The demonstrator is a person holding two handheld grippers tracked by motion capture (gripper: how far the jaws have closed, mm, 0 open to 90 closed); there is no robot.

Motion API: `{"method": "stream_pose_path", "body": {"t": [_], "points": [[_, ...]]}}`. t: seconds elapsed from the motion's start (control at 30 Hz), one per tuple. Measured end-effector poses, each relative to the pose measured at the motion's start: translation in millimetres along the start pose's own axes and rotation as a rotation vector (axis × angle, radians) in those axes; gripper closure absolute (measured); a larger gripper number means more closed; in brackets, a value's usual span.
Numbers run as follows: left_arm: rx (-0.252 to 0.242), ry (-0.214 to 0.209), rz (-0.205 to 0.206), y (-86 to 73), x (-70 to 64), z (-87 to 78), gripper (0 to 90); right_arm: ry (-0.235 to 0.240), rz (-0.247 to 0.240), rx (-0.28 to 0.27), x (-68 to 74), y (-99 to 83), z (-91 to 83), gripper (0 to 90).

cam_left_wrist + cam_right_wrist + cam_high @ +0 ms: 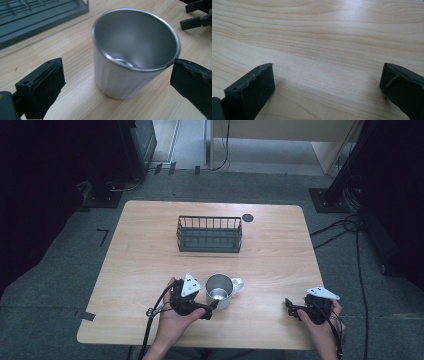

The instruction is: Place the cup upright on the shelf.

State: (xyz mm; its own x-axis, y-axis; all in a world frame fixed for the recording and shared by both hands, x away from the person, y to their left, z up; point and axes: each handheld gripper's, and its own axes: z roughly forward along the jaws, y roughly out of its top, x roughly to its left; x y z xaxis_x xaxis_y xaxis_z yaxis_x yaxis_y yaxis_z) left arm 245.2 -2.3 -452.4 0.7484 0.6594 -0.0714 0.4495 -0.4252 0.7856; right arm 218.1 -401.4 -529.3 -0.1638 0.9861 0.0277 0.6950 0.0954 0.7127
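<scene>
Where the table lies: one steel mug; one wire basket; two hand-held grippers, left and right, both jaws apart.

Brushed, satin metal mug; pale, smooth wood-grain table; dark wire basket; matt black tool pads

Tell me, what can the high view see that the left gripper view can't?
The high view alone takes in the whole table, the cup's handle, the person's hands, a small dark disc and the floor. The left gripper view alone looks deep into the cup, with the open left claw on either side of it. Both show the metal cup, the dark wire basket and the right claw.
</scene>
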Motion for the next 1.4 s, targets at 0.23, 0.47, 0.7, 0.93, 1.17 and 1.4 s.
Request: {"method": "stream_pose_path", "body": {"t": [0.23, 0.47, 0.7, 0.93, 1.17, 1.4], "points": [[0.023, -0.017, 0.016, 6.9, -6.5, 14.5, 0.0, 0.000, 0.000, -0.001, 0.0, 0.0, 0.0, 0.0], [0.056, -0.019, 0.031, 9.8, -11.5, 31.4, 0.0, 0.000, 0.001, -0.001, 0.1, -0.1, 0.1, 0.0], [0.069, -0.008, 0.043, 11.6, -12.7, 41.9, 0.0, 0.000, 0.001, -0.001, 0.0, -0.1, 0.1, 0.0], [0.073, 0.007, 0.067, 13.0, -12.1, 45.1, 6.4, 0.000, 0.001, -0.001, 0.0, -0.1, 0.1, 0.0], [0.070, 0.006, 0.084, 12.6, -11.8, 44.3, 7.3, 0.000, 0.001, -0.001, 0.0, 0.0, 0.1, 0.0], [0.070, 0.017, 0.109, 13.3, -9.8, 41.9, 7.6, 0.000, 0.001, -0.001, 0.0, 0.0, 0.1, 0.0]]}}
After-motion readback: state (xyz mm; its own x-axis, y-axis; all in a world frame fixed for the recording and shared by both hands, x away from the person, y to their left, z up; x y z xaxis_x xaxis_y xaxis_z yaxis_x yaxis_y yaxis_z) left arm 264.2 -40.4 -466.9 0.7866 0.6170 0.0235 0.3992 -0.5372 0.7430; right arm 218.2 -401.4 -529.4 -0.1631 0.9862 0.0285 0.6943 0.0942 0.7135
